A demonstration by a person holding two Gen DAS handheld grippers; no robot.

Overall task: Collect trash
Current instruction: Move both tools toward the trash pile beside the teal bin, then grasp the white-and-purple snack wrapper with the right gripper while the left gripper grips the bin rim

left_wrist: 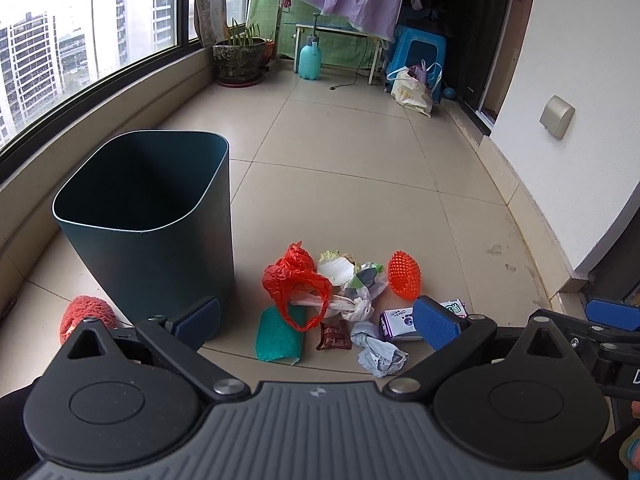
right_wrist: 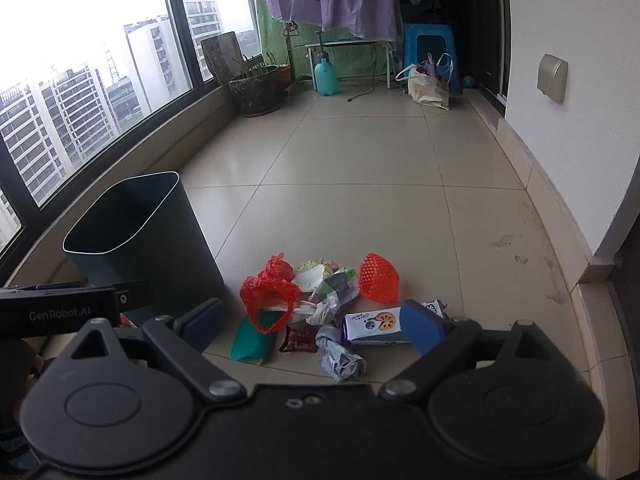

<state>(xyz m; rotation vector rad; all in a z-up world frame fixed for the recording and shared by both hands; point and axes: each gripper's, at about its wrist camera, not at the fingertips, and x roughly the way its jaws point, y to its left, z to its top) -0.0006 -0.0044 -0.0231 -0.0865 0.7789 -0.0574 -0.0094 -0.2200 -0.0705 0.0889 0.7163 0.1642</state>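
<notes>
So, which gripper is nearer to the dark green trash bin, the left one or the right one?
Left. The left gripper is open right beside the trash bin, its left finger almost at the bin's base. The right gripper, also open, sits farther right, over the litter.

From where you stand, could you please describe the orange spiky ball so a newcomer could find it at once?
Start at the dark green bin by the window, then look to the trash pile on the floor tiles beside it. The orange spiky ball lies at the pile's far edge from the bin. It is the only rigid, knobbly, egg-shaped piece; the red plastic bag is limp and crumpled.
</notes>
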